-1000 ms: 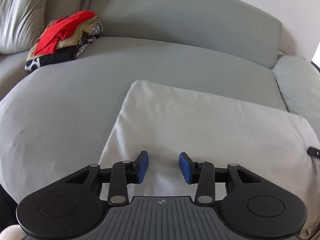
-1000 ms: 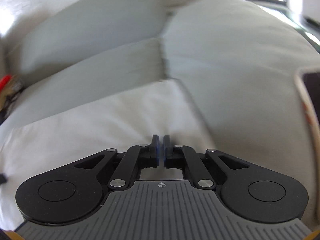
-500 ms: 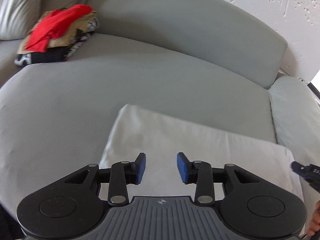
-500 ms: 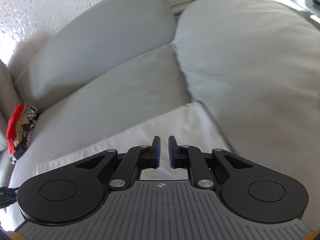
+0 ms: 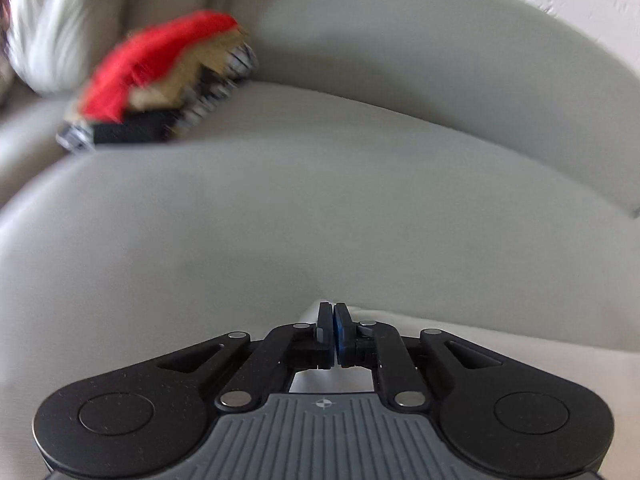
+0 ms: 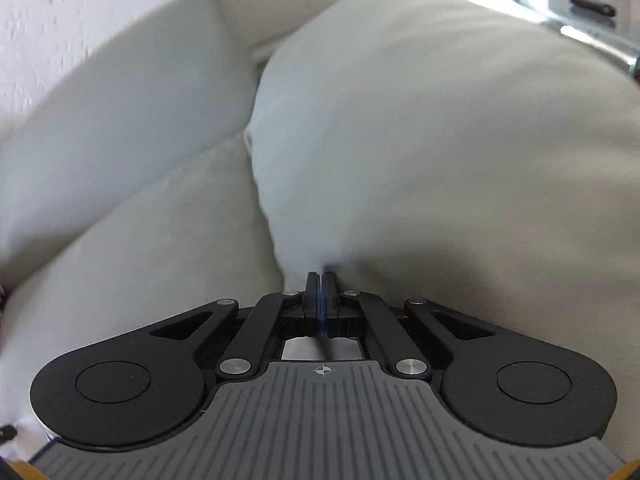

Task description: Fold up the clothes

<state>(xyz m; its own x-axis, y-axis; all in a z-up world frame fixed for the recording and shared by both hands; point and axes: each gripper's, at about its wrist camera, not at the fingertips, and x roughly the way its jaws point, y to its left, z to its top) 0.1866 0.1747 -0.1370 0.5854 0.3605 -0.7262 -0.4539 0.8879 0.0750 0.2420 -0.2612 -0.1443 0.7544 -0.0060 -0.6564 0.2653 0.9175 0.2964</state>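
Low in both frames, my left claw (image 5: 333,314) and right claw (image 6: 321,282) are pinched closed on a white cloth (image 5: 460,332) lying on the sofa (image 5: 280,200). It looks soft, light, floppy; corners seem best to grip.

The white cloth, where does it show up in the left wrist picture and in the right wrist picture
Left wrist: the white cloth lies low and right of centre, its corner at the shut left gripper.
Right wrist: only a sliver shows at the shut right gripper.
Shared landmark: the grey sofa's back cushion, seen upper left in the right view.
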